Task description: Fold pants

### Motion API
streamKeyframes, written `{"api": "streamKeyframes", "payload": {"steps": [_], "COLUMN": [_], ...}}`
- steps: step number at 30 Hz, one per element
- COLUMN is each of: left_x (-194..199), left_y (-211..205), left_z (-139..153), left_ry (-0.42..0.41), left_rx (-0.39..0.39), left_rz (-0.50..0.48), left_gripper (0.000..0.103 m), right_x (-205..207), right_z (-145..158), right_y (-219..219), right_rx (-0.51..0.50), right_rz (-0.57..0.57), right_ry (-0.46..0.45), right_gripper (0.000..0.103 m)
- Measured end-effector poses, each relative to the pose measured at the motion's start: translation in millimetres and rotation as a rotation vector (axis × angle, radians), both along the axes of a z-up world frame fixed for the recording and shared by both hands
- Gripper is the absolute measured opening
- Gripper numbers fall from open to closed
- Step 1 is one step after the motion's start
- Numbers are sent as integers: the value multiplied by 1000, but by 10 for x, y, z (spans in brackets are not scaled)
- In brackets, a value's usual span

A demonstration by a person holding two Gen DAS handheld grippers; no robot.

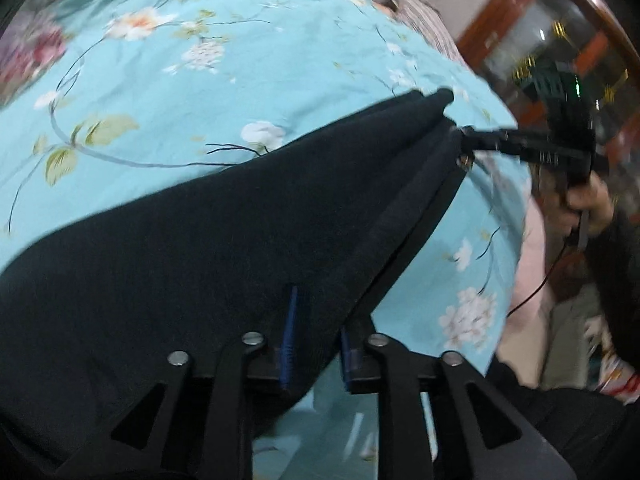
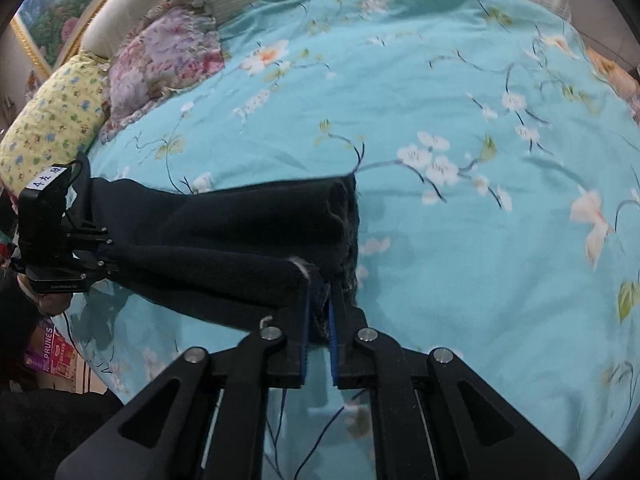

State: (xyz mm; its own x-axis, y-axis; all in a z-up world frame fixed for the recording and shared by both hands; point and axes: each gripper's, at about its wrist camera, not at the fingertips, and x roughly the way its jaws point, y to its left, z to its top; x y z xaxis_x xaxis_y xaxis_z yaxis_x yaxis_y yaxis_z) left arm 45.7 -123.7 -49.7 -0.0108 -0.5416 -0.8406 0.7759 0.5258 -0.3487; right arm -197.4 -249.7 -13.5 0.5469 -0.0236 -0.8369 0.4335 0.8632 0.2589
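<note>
Dark navy pants (image 1: 192, 240) hang stretched between my two grippers above a turquoise floral bedspread (image 1: 180, 80). My left gripper (image 1: 318, 328) is shut on one end of the pants; its blue pads pinch the cloth. In the left wrist view my right gripper (image 1: 464, 138) grips the far end. In the right wrist view my right gripper (image 2: 318, 312) is shut on the pants (image 2: 240, 232), and my left gripper (image 2: 106, 260) holds the other end at the left. A folded part of the pants droops toward the bed.
The bedspread (image 2: 460, 100) covers the whole bed. A yellow patterned pillow (image 2: 52, 120) and a pink floral pillow (image 2: 168, 52) lie at the head. A wooden cabinet (image 1: 560, 40) stands beyond the bed's edge. A box (image 2: 52, 352) sits on the floor.
</note>
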Motion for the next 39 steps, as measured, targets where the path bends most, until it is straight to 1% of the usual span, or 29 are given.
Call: {"api": "streamKeyframes", "payload": {"steps": [1,2,3,4,5,8,10,13,14,15,17,19,22,24,27,28,32,35,36,38,39], "left_x": [-9,-23,-46,-61,-69,-55,-26,55,89,119,220,343,578,776,1048,1139,1409,1551,1591,1624,1610], "left_y": [46,92,162,224,301,589,799,1178,1316,1400,1617,1829,2103,2278,2511,2569,2688,2637,2628,2599,2625], "left_z": [20,37,68,89,106,138,178,264,309,337,423,490,586,653,684,692,705,630,587,517,505], "left_ry": [8,10,6,2,0,2,3,-3,-11,-17,-41,-43,-38,-50,-36,-28,-10,-28,-24,-11,-11], "left_rx": [-10,-20,-38,-48,-53,-62,-67,-82,-86,-85,-68,-51,6,72,154,167,223,334,365,366,362], "left_rz": [21,40,65,88,120,243,339,477,530,554,627,704,836,928,1055,1084,1128,1130,1127,1130,1129], "left_gripper": [37,42,50,57,60,61,61,61,61,61,62,63,67,69,69,69,70,71,69,66,62], "right_x": [-32,-75,-108,-175,-223,-312,-234,28,166,269,517,725,998,1160,1428,1501,1821,2048,2105,2236,2304], "right_z": [29,65,99,173,228,429,473,469,452,436,398,364,293,265,218,205,155,88,61,8,-23], "right_y": [6,8,19,19,16,72,152,346,447,527,700,859,1100,1247,1512,1597,1997,2216,2259,2366,2433], "right_rx": [-22,-36,-39,-39,-37,-24,-7,27,50,65,88,112,161,185,218,226,230,245,250,257,264], "right_rz": [-29,-55,-70,-92,-108,-133,-119,-62,-23,6,71,126,201,252,332,358,476,532,544,560,575], "right_ry": [20,29,23,-7,-37,-141,-173,-195,-206,-210,-212,-214,-215,-219,-212,-209,-194,-183,-176,-160,-155], "right_gripper": [31,42,43,43,43,43,43,43,44,44,43,44,44,44,44,44,44,44,44,44,44]}}
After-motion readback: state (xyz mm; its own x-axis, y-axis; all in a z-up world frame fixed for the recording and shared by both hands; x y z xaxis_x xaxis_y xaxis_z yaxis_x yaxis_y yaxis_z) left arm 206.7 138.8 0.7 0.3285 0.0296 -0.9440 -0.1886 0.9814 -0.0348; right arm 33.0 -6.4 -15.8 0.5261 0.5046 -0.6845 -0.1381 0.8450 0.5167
